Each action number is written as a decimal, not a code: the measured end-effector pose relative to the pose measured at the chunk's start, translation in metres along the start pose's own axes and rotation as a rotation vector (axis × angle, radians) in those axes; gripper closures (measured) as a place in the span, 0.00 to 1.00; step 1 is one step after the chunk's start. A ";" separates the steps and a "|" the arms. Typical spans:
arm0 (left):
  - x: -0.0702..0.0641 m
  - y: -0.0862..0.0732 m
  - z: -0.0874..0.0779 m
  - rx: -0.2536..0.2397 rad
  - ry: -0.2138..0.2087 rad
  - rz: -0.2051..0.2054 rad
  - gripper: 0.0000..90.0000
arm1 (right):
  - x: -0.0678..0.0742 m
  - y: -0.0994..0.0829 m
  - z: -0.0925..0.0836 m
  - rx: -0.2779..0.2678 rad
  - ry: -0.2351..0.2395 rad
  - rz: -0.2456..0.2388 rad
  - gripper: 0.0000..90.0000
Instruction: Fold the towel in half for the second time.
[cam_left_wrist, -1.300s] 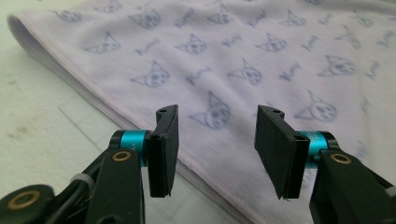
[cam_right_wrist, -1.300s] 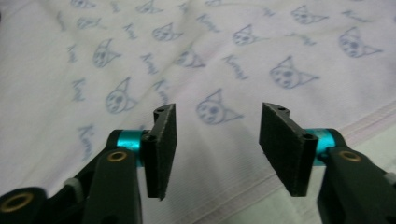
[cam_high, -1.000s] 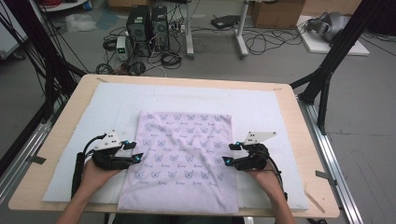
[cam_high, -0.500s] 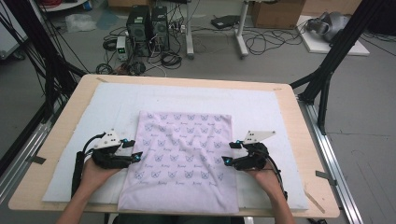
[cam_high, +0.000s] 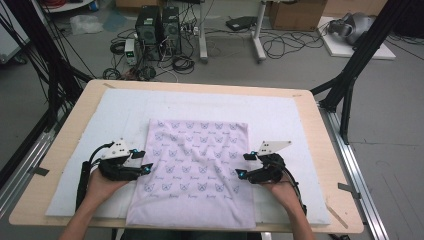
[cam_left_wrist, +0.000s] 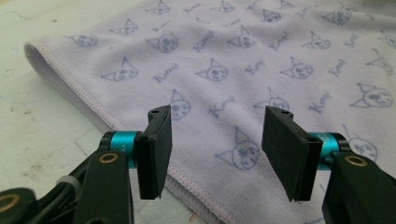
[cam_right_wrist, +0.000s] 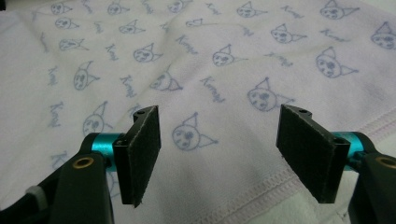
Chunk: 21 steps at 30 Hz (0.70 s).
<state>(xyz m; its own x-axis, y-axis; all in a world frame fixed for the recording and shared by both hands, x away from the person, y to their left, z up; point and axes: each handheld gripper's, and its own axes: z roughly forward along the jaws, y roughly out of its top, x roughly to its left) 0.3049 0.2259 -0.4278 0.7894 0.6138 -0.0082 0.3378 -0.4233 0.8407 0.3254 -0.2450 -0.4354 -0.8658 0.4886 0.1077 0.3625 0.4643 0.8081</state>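
The fingers (cam_left_wrist: 156, 151) of the left gripper (cam_high: 142, 161) are spread, with nothing pinched between them; in the left gripper view they stand over the hemmed edge of the lilac cloth (cam_high: 196, 167). In the last second these fingers have just been opening a little. This gripper sits at about 8 o'clock on the table (cam_high: 320, 130), at the left edge of the cloth, and the left hand (cam_high: 102, 184) holds it.

The cloth lies flat near the middle of the white mat (cam_high: 115, 117) and reaches toward 6 o'clock. It carries small blue cat faces.

At about 4 o'clock, at the right edge of the cloth, is the right gripper (cam_high: 245, 165) in the right hand (cam_high: 282, 189). Its fingers (cam_right_wrist: 140, 154) are also spread and have just been opening, above the cloth's hem, holding nothing.
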 end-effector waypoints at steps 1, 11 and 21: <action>0.000 0.000 0.000 0.001 -0.001 0.001 0.48 | 0.000 0.000 0.000 0.001 0.000 0.000 0.33; 0.002 0.009 -0.003 0.000 0.007 0.013 0.46 | -0.006 0.008 0.000 0.006 -0.006 0.004 0.33; 0.037 0.018 0.016 -0.011 0.027 -0.077 0.52 | -0.043 0.024 -0.004 0.007 -0.040 0.065 0.33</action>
<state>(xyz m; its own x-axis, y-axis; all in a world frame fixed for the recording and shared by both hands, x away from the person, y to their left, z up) 0.3481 0.2300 -0.4211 0.7470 0.6623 -0.0585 0.3914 -0.3668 0.8440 0.3698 -0.2573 -0.4187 -0.8261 0.5468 0.1363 0.4197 0.4356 0.7963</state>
